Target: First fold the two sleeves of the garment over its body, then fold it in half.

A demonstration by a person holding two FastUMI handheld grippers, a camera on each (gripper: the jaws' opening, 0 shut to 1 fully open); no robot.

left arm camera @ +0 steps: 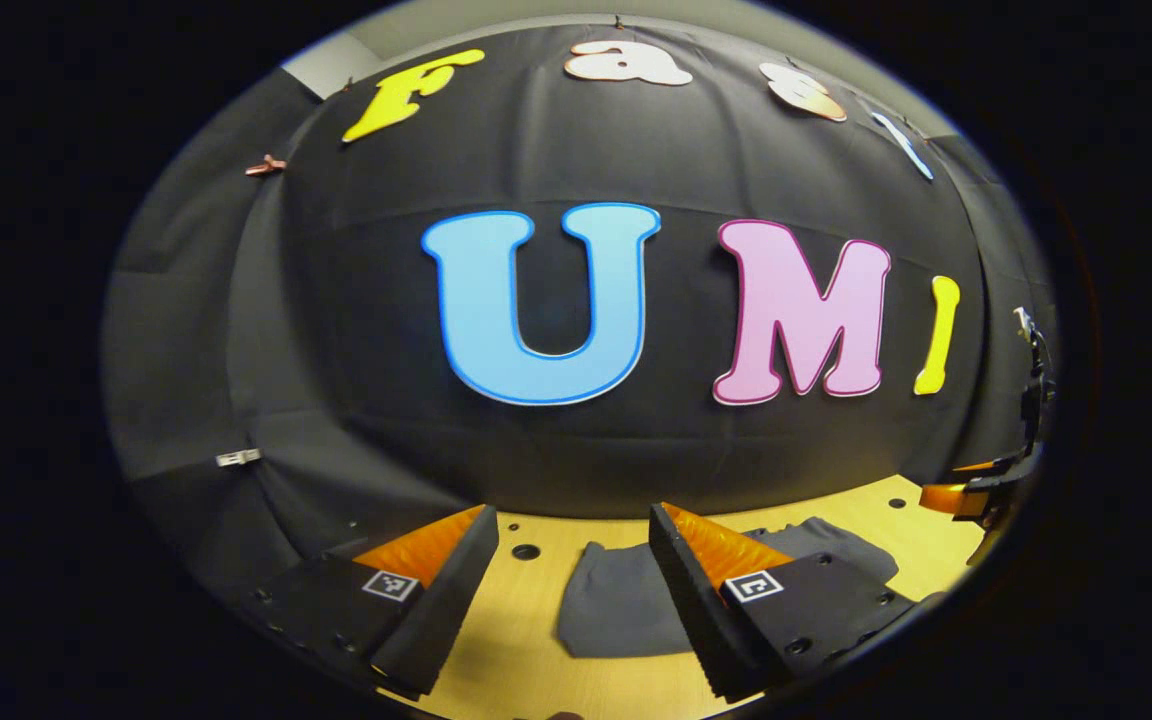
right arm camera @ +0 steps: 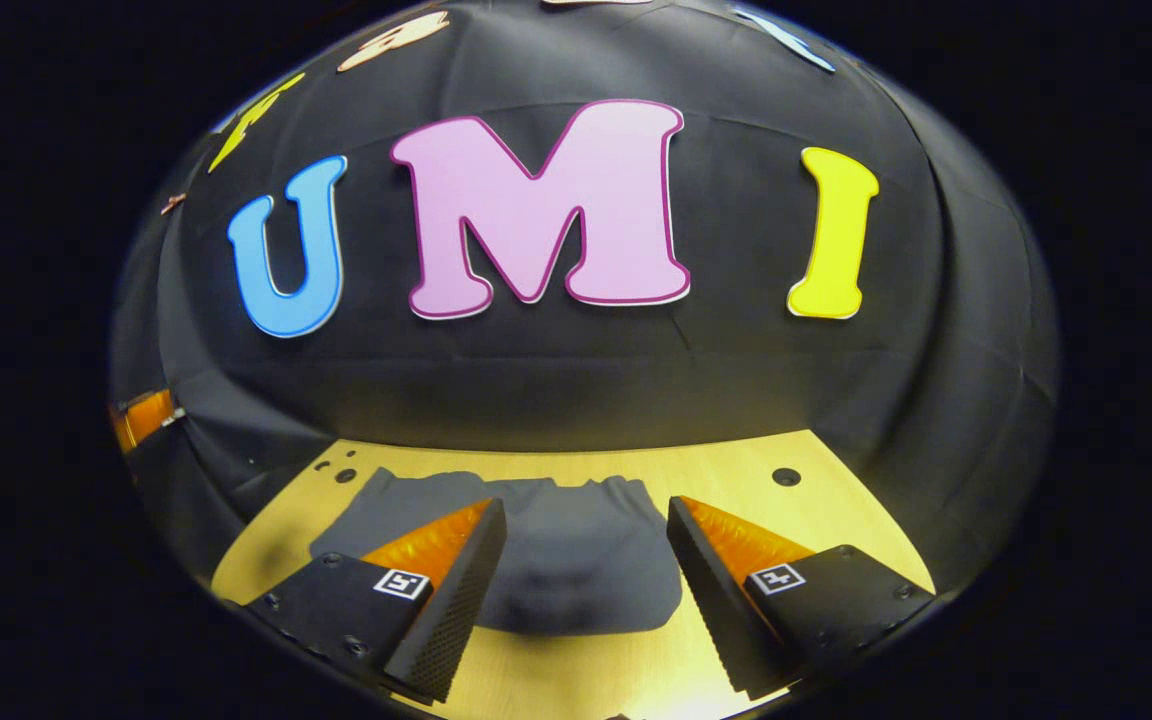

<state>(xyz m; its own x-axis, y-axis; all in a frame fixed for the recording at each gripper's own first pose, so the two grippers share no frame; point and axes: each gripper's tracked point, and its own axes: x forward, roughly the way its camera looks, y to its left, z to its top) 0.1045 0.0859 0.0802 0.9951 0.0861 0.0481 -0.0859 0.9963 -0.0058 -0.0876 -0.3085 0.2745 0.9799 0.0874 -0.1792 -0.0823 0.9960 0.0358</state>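
Nearest in the left gripper view, the left gripper (left arm camera: 571, 560) has its 2 fingers spread wide with nothing between them but bare table (left arm camera: 506, 640) and, past the tips, the garment (left arm camera: 621, 605). In the right gripper view the right gripper (right arm camera: 586, 550) is likewise spread and empty, its tips framing the cloth from above. Both seem held raised and clear of the cloth, jaws apart, which suits a start or a pause between folds: neither touches the fabric, and each looks along the table toward the wall.

The garment is dark grey and lies flat on the pale wooden table, near its front edge, straight ahead of the right gripper and ahead and slightly right of the left one. In the right gripper view its near edge is a smooth rounded hem line, and its far edge shows a shallow dip like a neckline, with a flap (right arm camera: 361, 520) spreading out to the left that is probably 1 sleeve. Whether the other sleeve is out or already folded cannot be told; the finger hides that side.

Farther off, at the right edge of the left gripper view, the other gripper (left arm camera: 976, 495) hangs over the table. Behind everything stands the black cloth wall (left arm camera: 576, 440).
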